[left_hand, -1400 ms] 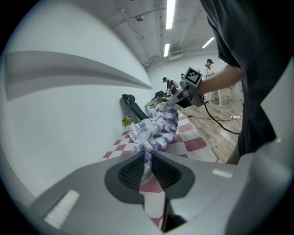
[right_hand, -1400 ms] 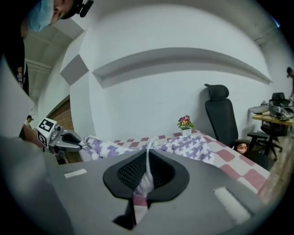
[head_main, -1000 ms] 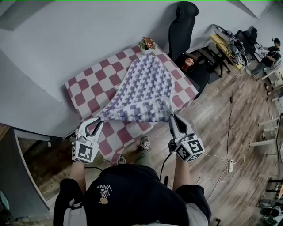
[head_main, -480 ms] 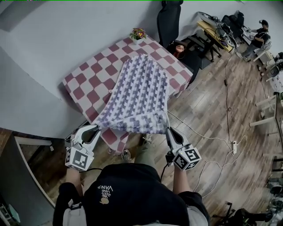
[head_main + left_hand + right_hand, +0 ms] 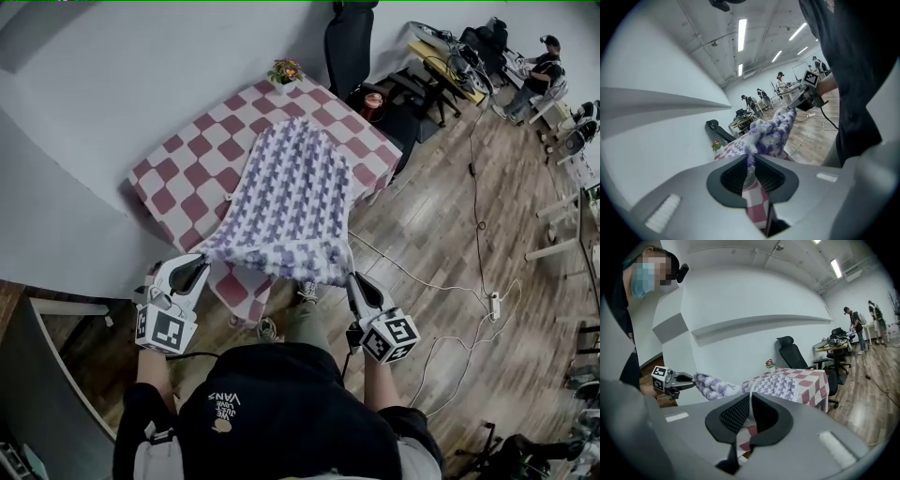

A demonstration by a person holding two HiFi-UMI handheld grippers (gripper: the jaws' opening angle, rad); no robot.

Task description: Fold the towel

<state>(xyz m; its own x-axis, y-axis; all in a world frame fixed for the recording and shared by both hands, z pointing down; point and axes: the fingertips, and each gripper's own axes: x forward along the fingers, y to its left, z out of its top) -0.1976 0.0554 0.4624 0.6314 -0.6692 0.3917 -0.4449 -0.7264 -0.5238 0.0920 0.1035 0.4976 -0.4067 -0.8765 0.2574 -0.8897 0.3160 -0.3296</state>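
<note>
Standing beyond towel [image 5: 295, 197]: flowers [image 5: 285, 71] (chair [image 5: 345, 42] behind)

Left gripper [image 5: 195, 264]: forearm held forward, jaws pinched tight on a towel [image 5: 291, 202] corner. Right gripper [image 5: 355, 281]: forearm forward, jaws pinched tight on the other near corner.

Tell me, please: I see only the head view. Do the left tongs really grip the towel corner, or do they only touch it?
Observer: They grip it. In the left gripper view the left tongs are shut on the towel, with a purple-and-white corner pinched between the pads.
Operator: And the right tongs?
Observer: The right gripper view shows the right tongs shut on a thin white edge of the towel.
Operator: How does the held edge look from the side?
Observer: In the right gripper view it is bunched thick near the left tongs, and the far part rests on the checked table.
</note>
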